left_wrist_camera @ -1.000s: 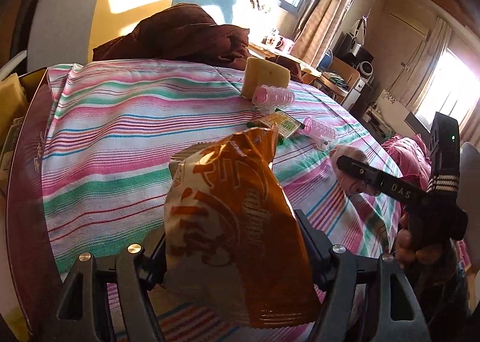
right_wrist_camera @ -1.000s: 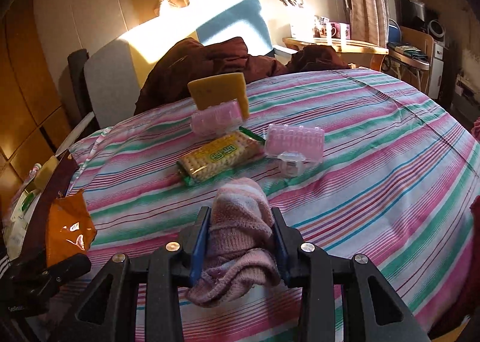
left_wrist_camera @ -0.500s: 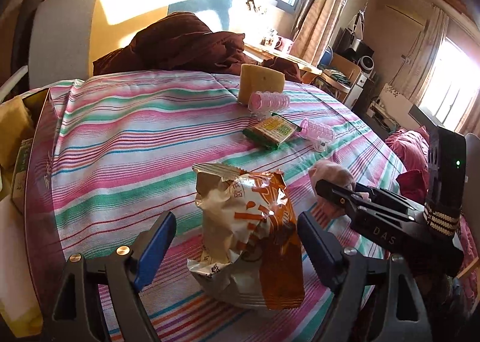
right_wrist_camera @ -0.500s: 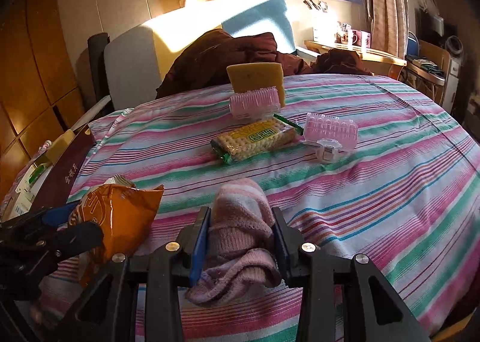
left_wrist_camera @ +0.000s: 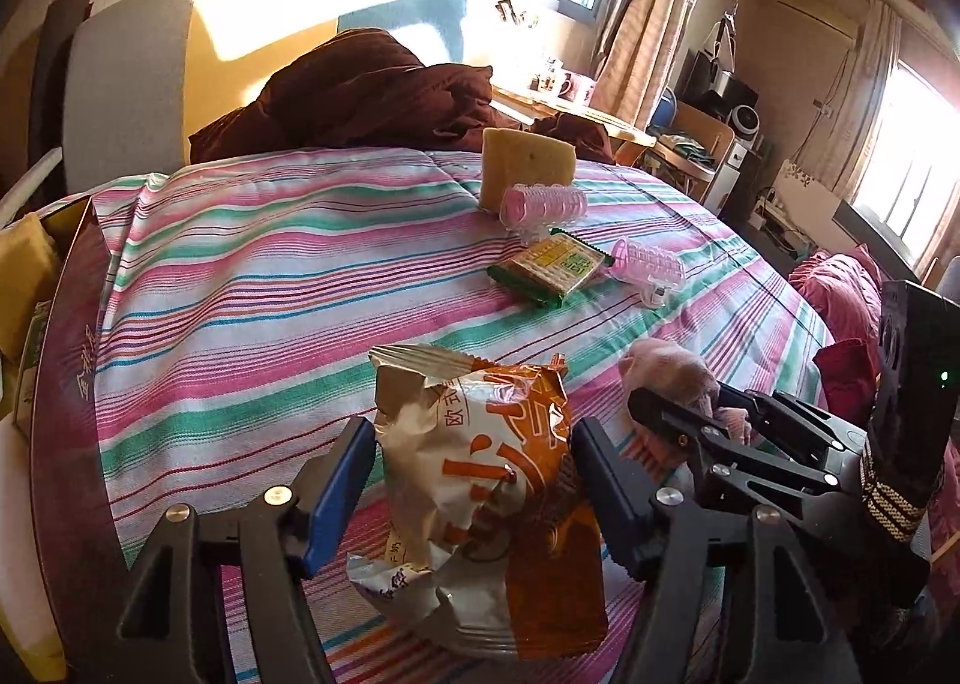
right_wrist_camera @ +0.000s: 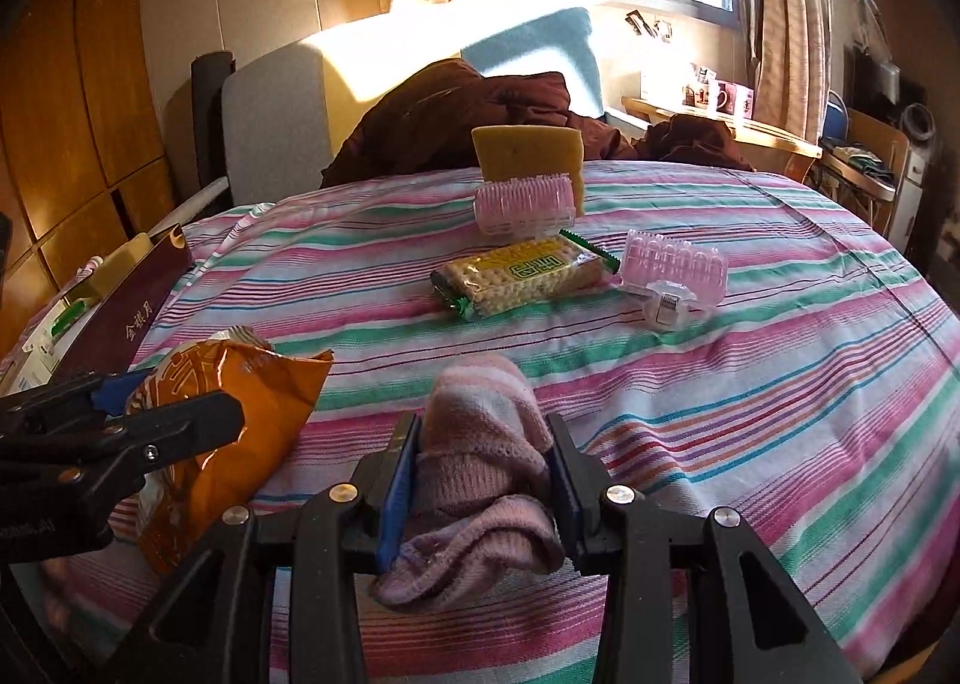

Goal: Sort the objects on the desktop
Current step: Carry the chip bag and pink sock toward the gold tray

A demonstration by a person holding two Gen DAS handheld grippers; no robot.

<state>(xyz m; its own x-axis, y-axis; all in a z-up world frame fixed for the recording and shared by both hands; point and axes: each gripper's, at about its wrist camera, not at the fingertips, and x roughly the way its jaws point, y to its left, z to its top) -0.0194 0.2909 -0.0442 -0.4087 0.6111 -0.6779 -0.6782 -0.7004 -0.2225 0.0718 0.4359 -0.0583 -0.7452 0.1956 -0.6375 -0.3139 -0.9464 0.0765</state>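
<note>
An orange and silver snack bag (left_wrist_camera: 480, 492) stands on the striped tablecloth (left_wrist_camera: 252, 288). My left gripper (left_wrist_camera: 474, 444) has its blue pads against both sides of the bag. In the right wrist view the same bag (right_wrist_camera: 252, 402) sits at the left between the left gripper's fingers (right_wrist_camera: 180, 414). My right gripper (right_wrist_camera: 483, 432) is shut on a rolled pink sock (right_wrist_camera: 480, 396), just above the cloth and right of the bag. The sock (left_wrist_camera: 666, 366) shows in the left wrist view too.
Farther back lie a cracker pack (right_wrist_camera: 522, 276), two pink hair rollers (right_wrist_camera: 525, 201) (right_wrist_camera: 675, 270) and a yellow sponge (right_wrist_camera: 528, 150). A dark red box (right_wrist_camera: 132, 306) stands at the table's left edge. Brown clothes (left_wrist_camera: 360, 90) are heaped on the chair behind.
The left gripper lowered the lifted snack bag onto the cloth and opened wide. Its fingers have since narrowed onto the bag again. The right gripper kept hold of the sock and moved closer.
</note>
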